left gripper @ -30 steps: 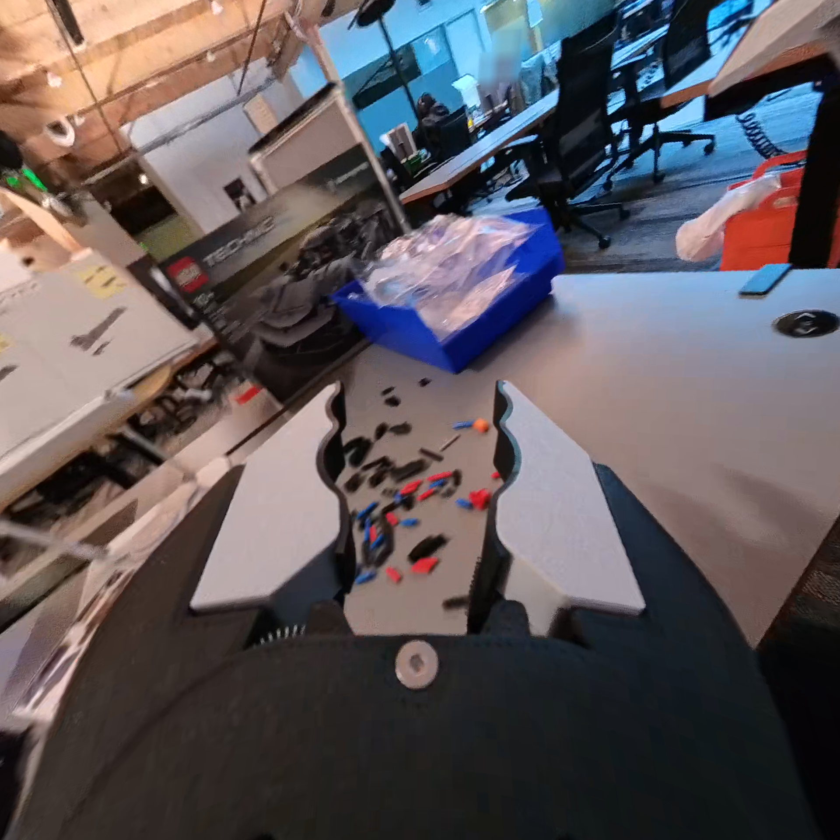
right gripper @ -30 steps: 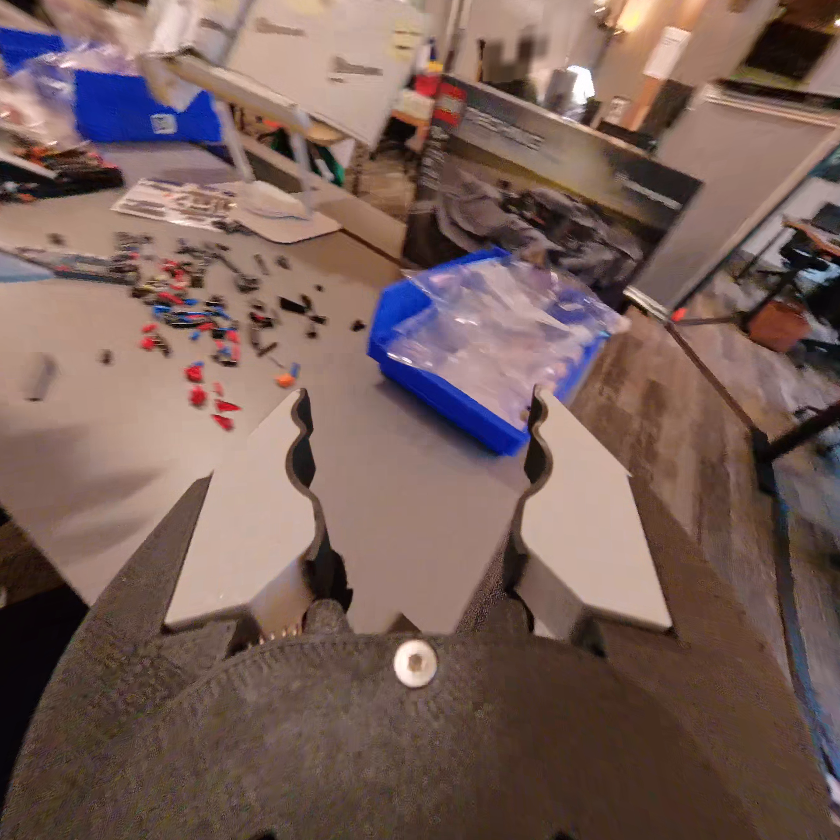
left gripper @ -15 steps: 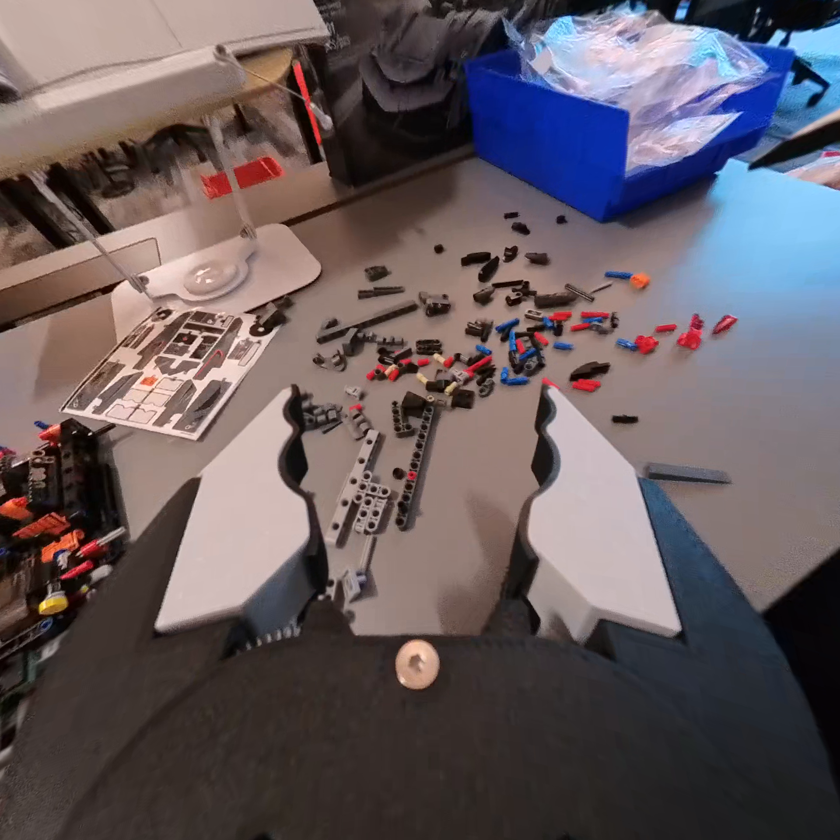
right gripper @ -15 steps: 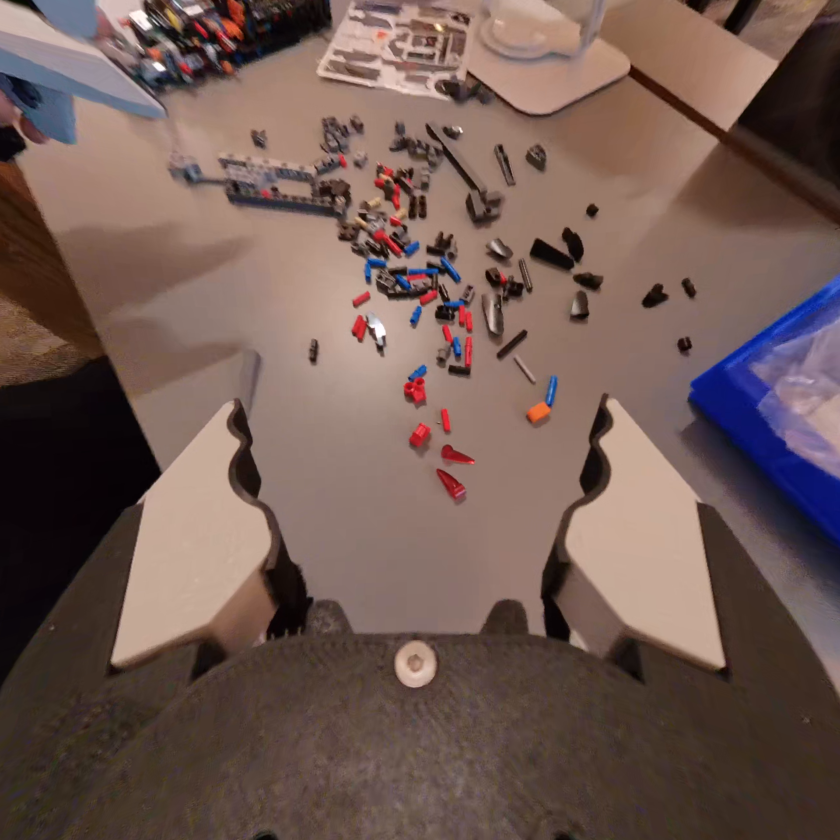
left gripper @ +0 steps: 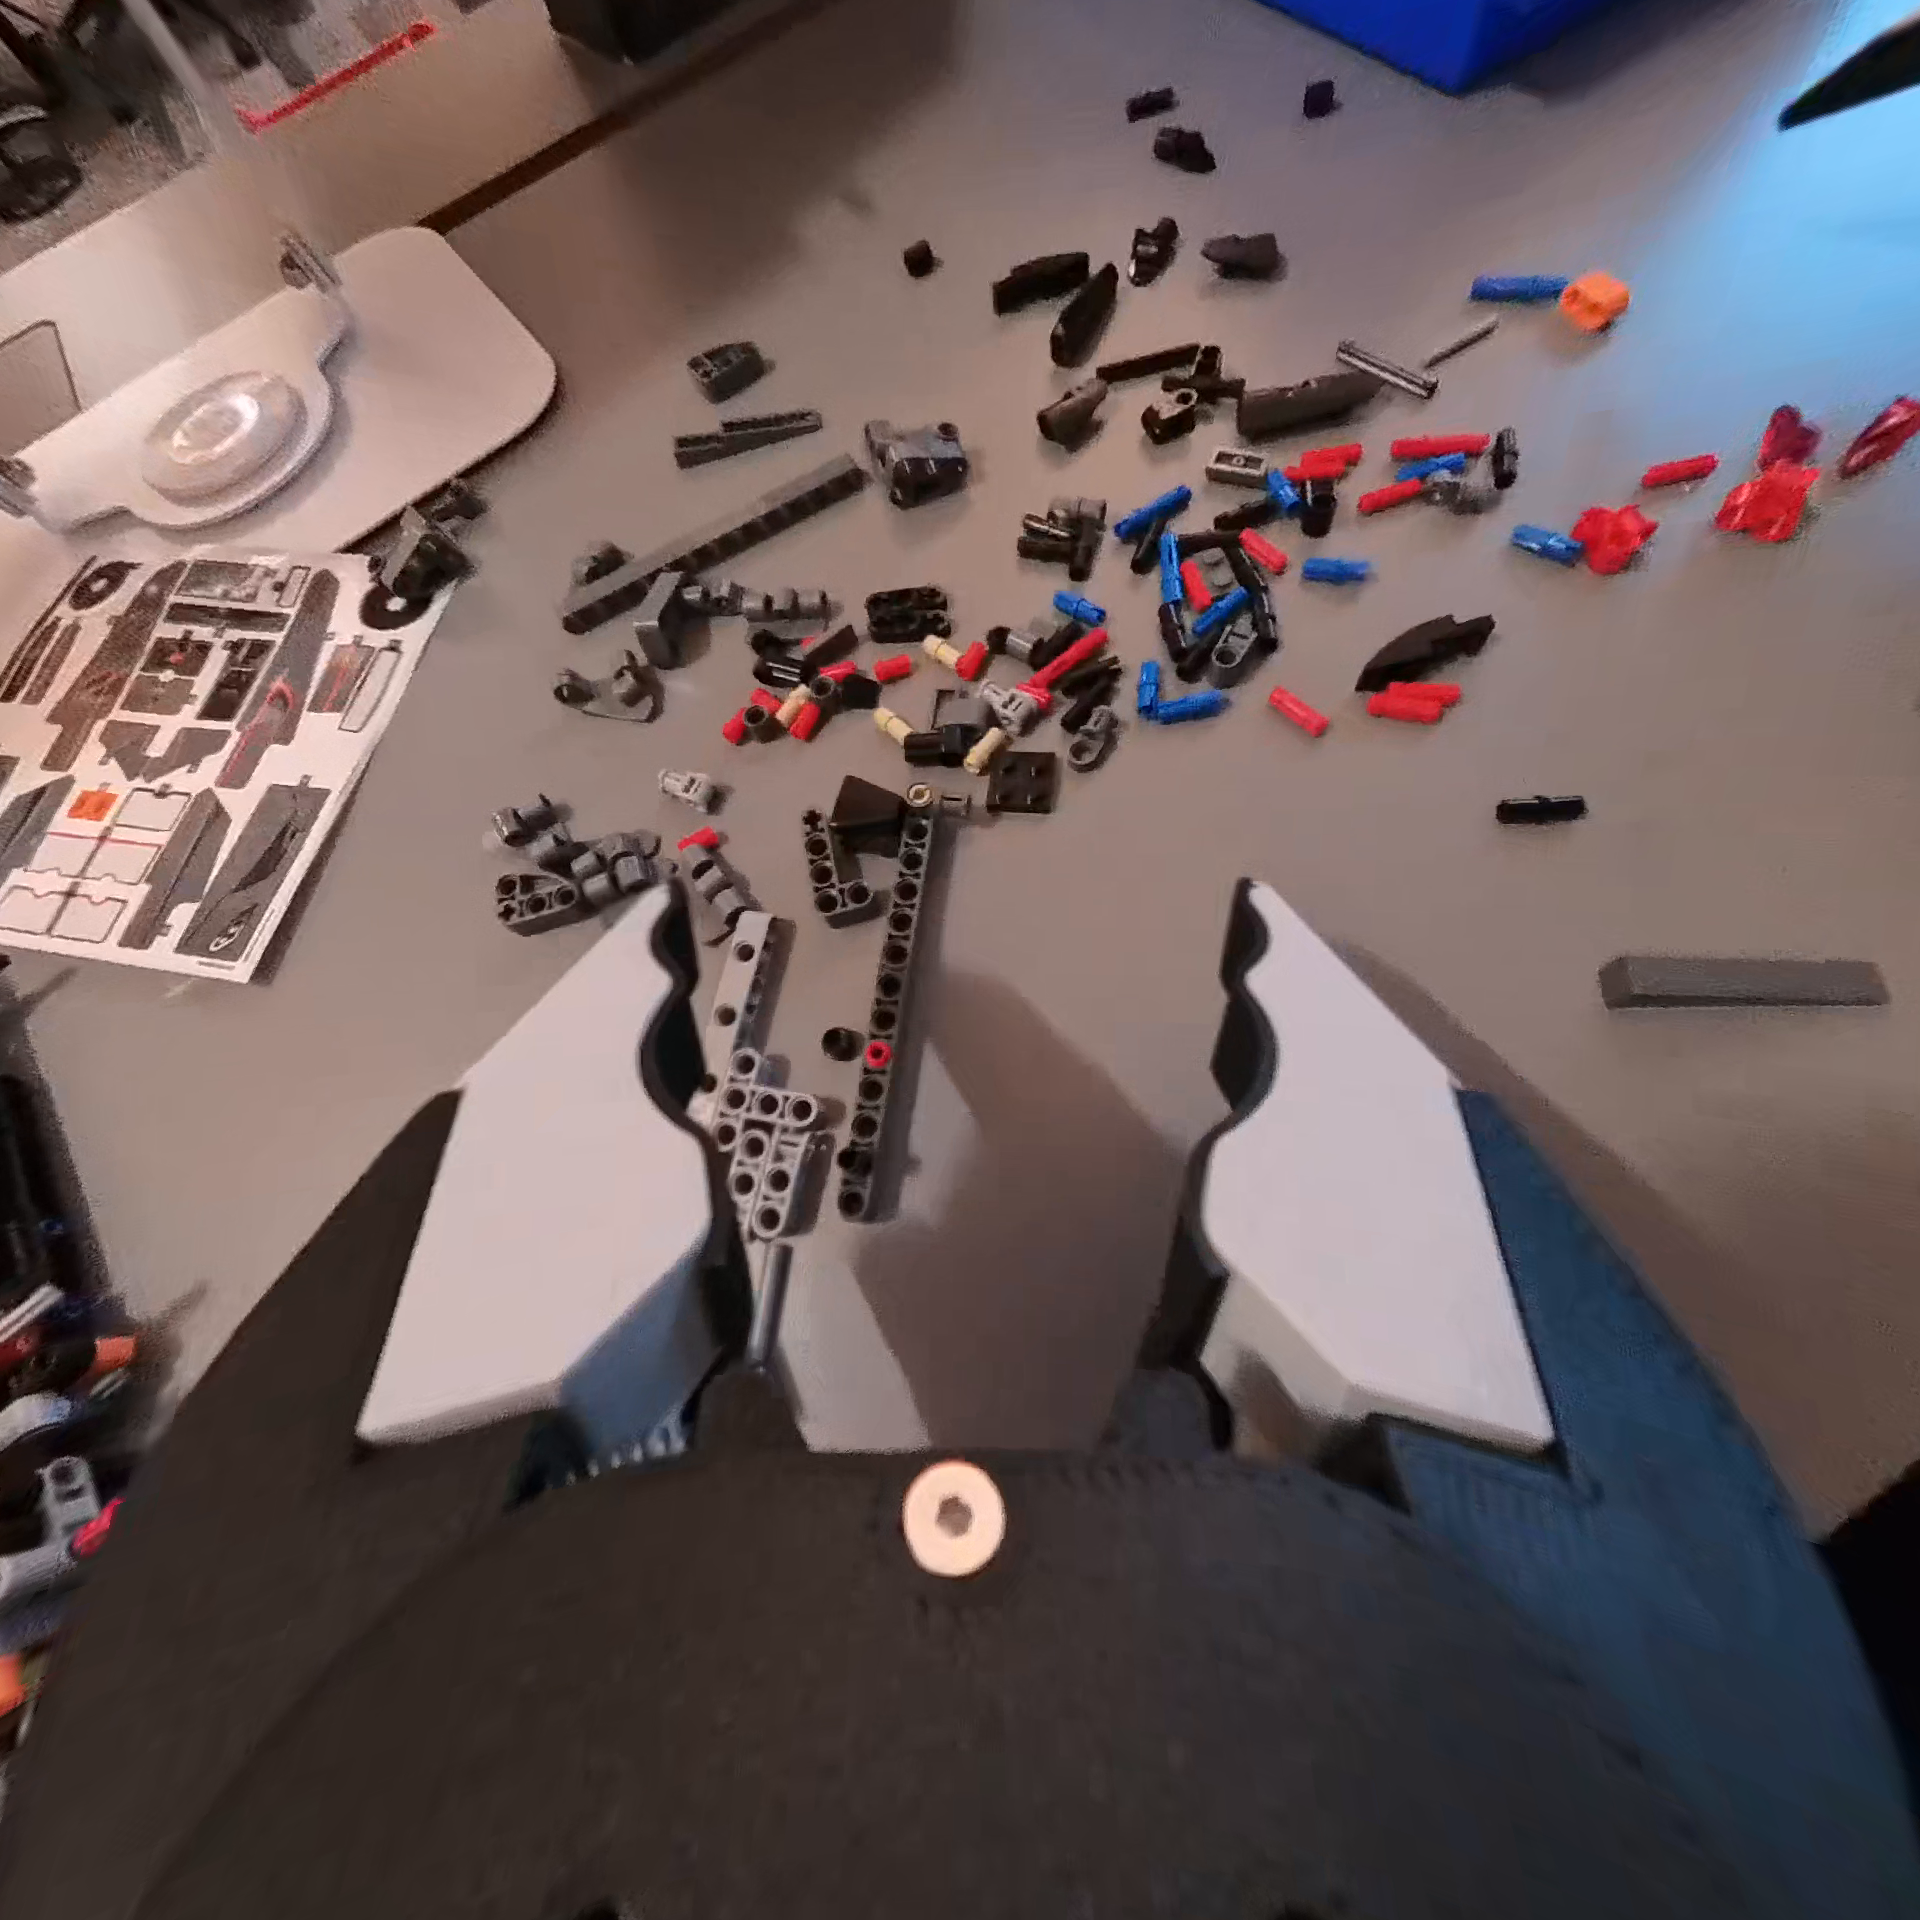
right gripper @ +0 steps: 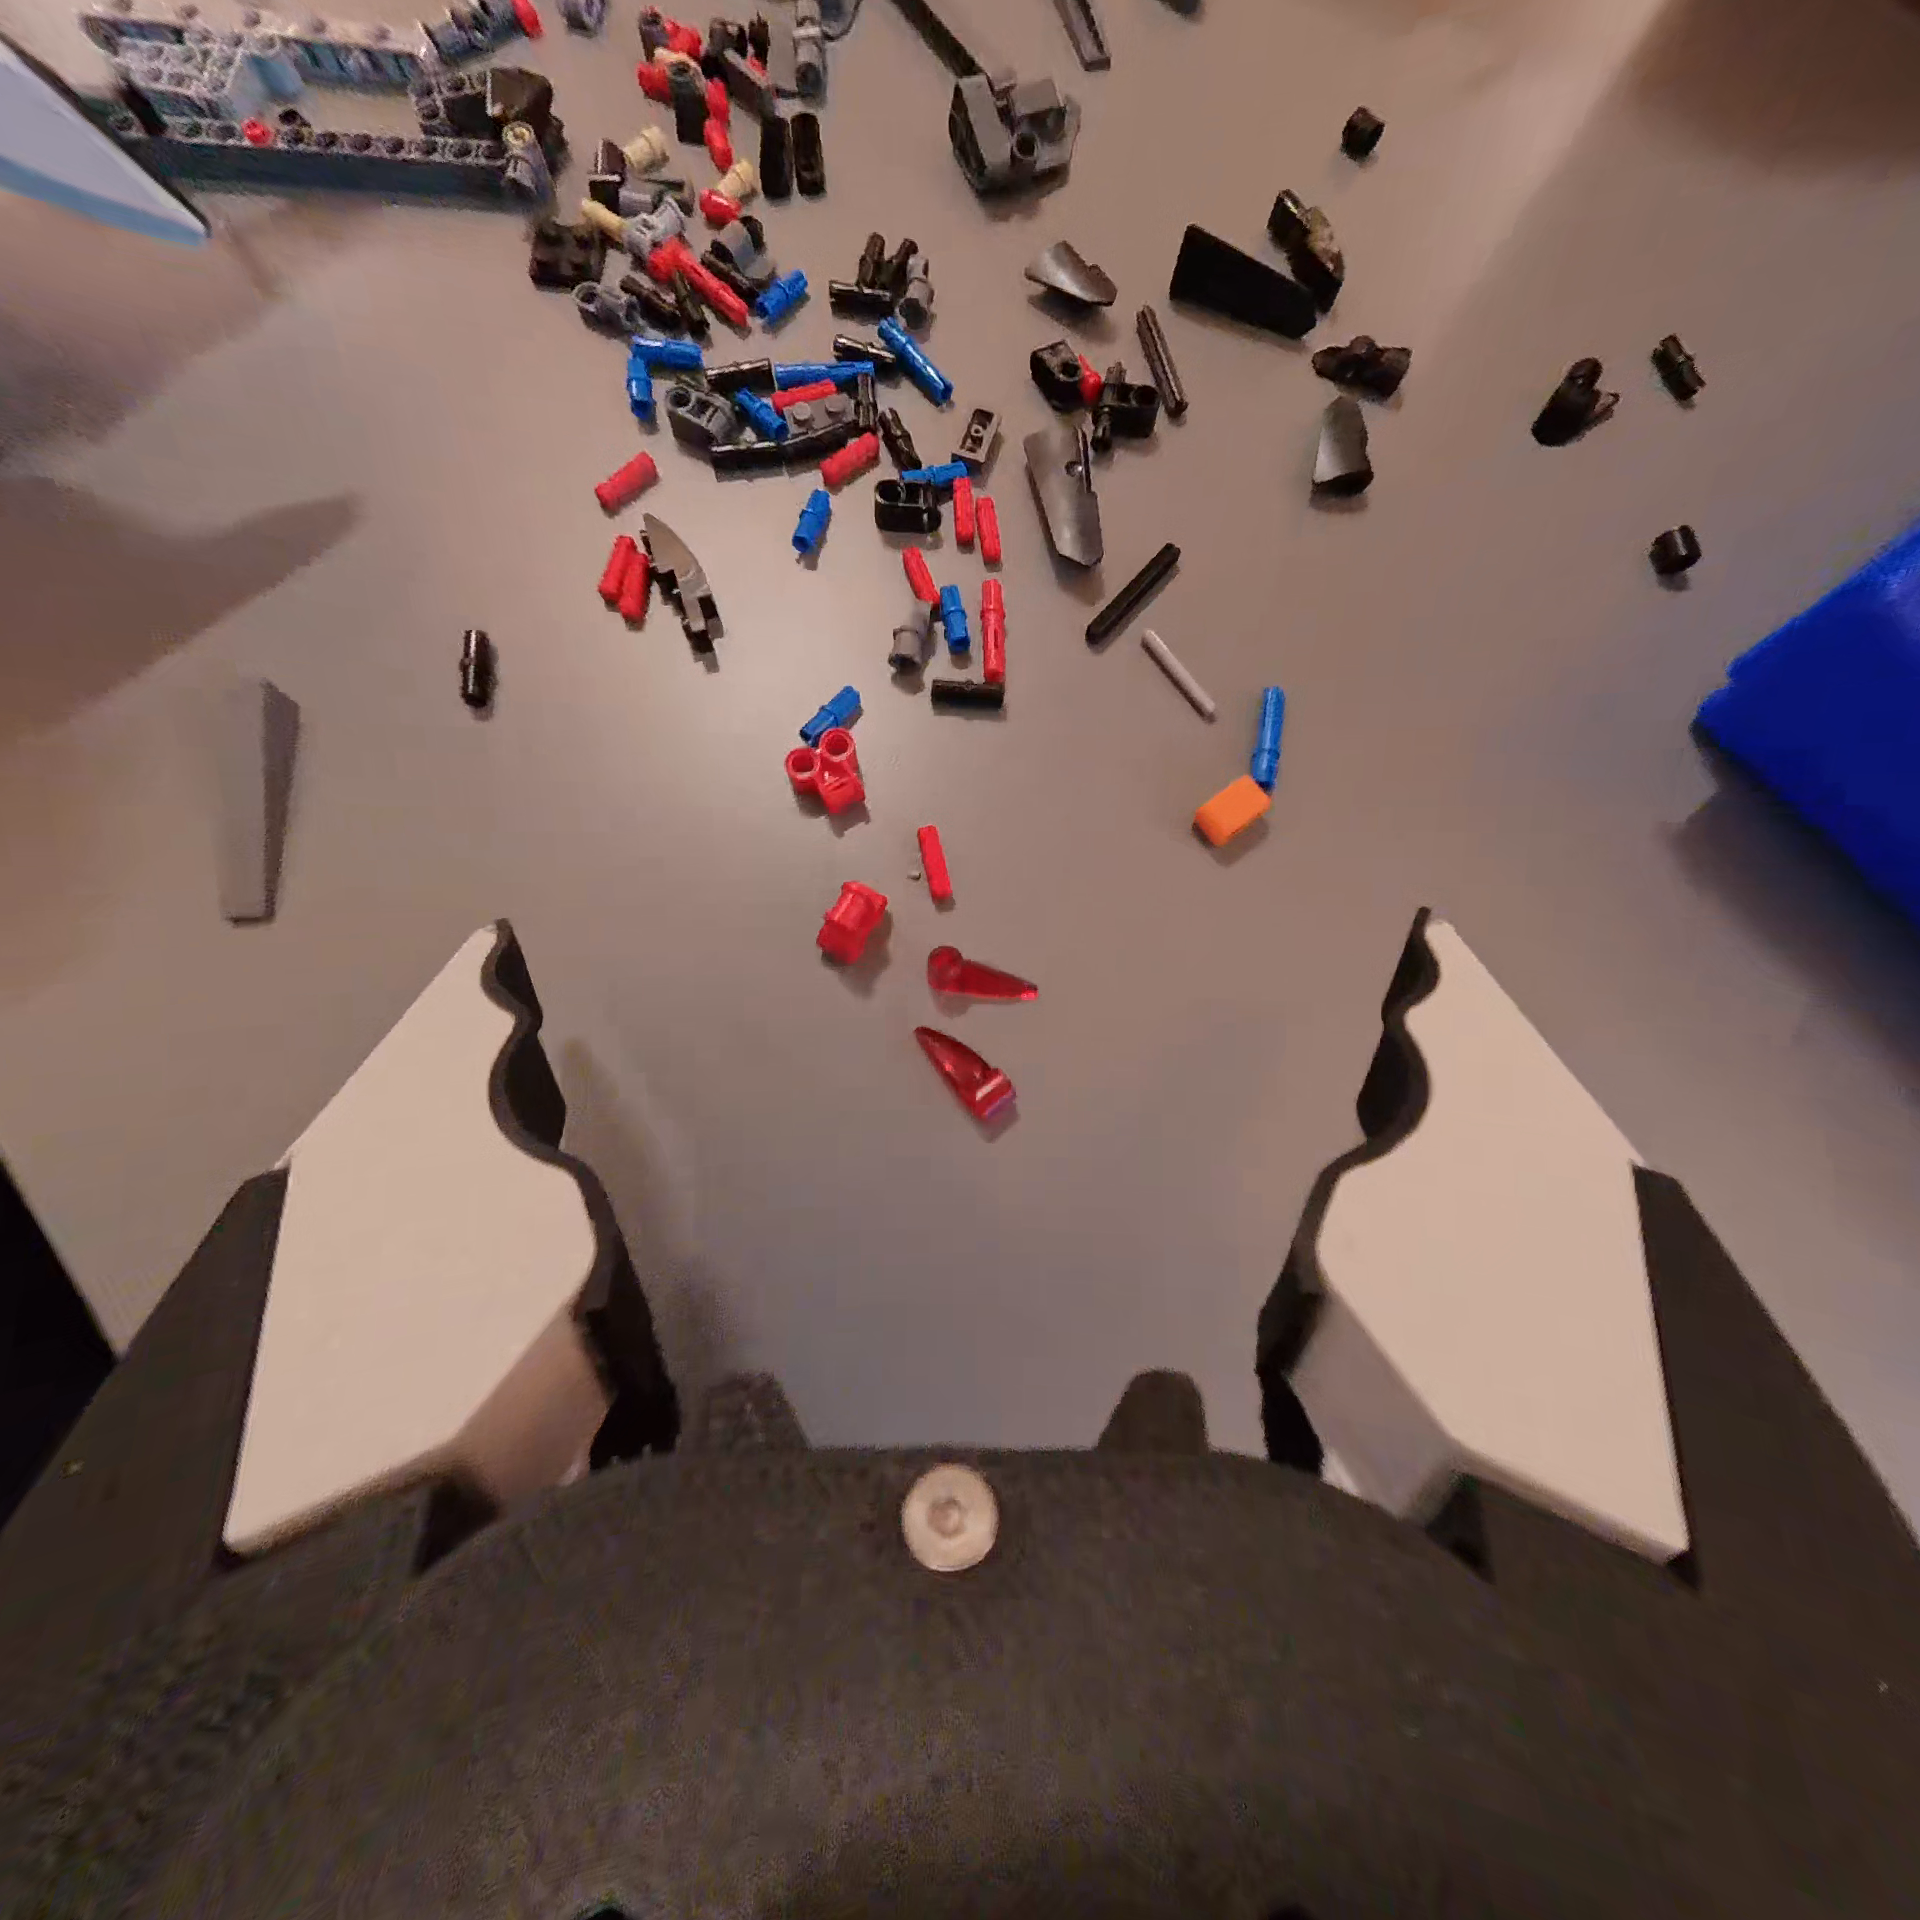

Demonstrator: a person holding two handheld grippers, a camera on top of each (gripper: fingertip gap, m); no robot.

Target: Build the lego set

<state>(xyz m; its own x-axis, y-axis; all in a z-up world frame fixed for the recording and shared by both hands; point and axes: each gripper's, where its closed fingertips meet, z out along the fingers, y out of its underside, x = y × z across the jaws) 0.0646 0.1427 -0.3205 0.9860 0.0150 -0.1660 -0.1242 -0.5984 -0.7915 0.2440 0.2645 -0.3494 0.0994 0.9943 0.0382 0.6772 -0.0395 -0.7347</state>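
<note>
While both tongs hang spread and empty over the grey table, the step in hand looks like choosing a first piece.

The left tongs sit above the half-built beam frame, which lies between the tips and nearer the left finger, with the grey pin-hole block touching its side. To grip it well, I judge they should drop straight down, straddle the long black beam across its width, and close slowly so the joined parts do not twist apart.

The right tongs hover with two clear red claw pieces lying between the fingers and one chunky red connector just ahead of the tips. One orange piece lies ahead toward the right finger, and one flat grey wedge ahead beyond the left finger.

Farther ahead of both lies the loose heap of red, blue and black pins, too many and too overlapped to count surely. One sticker sheet lies off beyond the left tongs' left finger, and one corner of a blue bin shows past the right tongs' right finger.
</note>
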